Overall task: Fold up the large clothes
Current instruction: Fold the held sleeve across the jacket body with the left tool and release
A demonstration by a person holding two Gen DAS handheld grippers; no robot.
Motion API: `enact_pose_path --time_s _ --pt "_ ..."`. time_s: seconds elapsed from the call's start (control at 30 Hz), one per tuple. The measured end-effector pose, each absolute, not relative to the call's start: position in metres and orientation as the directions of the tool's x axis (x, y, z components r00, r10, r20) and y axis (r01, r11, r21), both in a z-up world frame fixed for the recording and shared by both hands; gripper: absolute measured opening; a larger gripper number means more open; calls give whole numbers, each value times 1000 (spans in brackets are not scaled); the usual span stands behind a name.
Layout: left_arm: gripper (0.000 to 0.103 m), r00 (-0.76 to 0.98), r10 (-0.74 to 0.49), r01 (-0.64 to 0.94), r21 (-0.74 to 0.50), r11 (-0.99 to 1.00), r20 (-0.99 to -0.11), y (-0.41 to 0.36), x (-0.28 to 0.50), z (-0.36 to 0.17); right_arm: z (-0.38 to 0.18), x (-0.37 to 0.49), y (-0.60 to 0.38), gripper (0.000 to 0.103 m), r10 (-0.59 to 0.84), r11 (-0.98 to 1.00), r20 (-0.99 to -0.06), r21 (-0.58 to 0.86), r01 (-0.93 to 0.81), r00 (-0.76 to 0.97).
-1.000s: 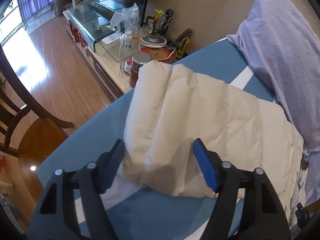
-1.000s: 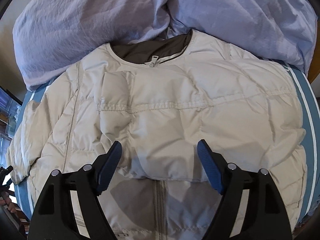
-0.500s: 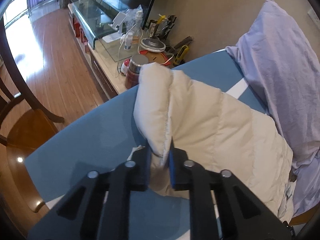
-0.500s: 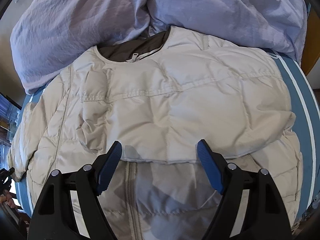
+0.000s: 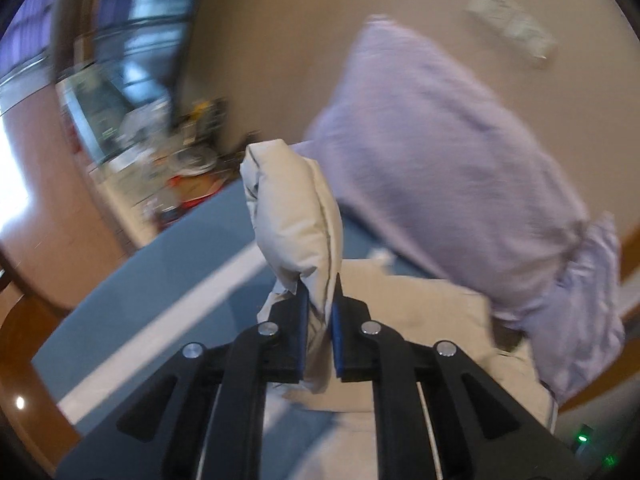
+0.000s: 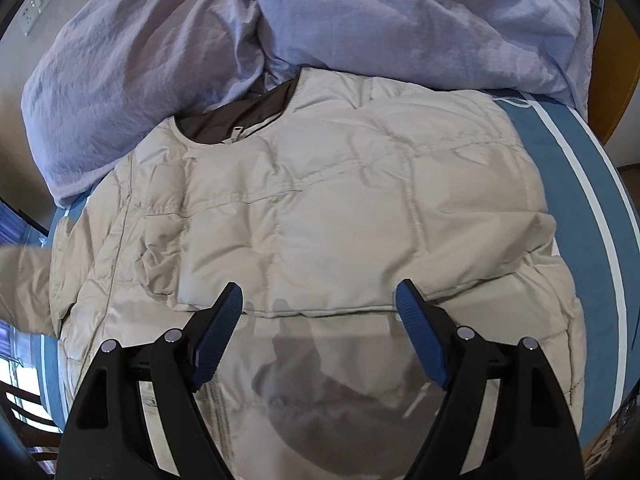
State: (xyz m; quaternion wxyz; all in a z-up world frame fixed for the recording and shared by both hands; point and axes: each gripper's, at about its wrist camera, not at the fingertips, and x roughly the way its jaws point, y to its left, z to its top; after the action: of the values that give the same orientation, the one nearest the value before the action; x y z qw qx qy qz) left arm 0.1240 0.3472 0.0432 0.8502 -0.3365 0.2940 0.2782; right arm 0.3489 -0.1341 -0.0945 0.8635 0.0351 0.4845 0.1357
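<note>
A cream quilted down jacket (image 6: 320,208) lies front-up on the blue bed, its dark collar and zip toward the pillows. One sleeve is folded across the chest. My right gripper (image 6: 320,308) hovers open just above the edge of that folded sleeve, with nothing between its blue pads. In the left wrist view my left gripper (image 5: 318,308) is shut on the cuff end of the other sleeve (image 5: 292,216), which stands lifted above the bed. That raised sleeve shows blurred at the left edge of the right wrist view (image 6: 20,284).
Two lilac pillows (image 6: 360,20) lean at the head of the bed behind the collar. The blue bedspread (image 6: 576,200) has white stripes. A cluttered low cabinet (image 5: 152,152) and wooden floor lie beyond the bed's left side, with a wooden chair (image 5: 24,360) close by.
My left gripper closed on the sleeve end and lifted it up off the bed, swinging toward the pillows. My right gripper slid a little across the jacket, staying open.
</note>
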Motion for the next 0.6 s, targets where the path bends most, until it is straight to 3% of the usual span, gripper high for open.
enact_pose_path --time_s 0.4,0.6 --pt "10 818 51 -351 -426 834 -574 202 236 111 -89 351 -191 81 256 966 -809 204 -157 529" --pt "10 806 -56 -247 -419 874 -590 143 275 104 -88 352 -222 81 240 970 -803 210 -118 545"
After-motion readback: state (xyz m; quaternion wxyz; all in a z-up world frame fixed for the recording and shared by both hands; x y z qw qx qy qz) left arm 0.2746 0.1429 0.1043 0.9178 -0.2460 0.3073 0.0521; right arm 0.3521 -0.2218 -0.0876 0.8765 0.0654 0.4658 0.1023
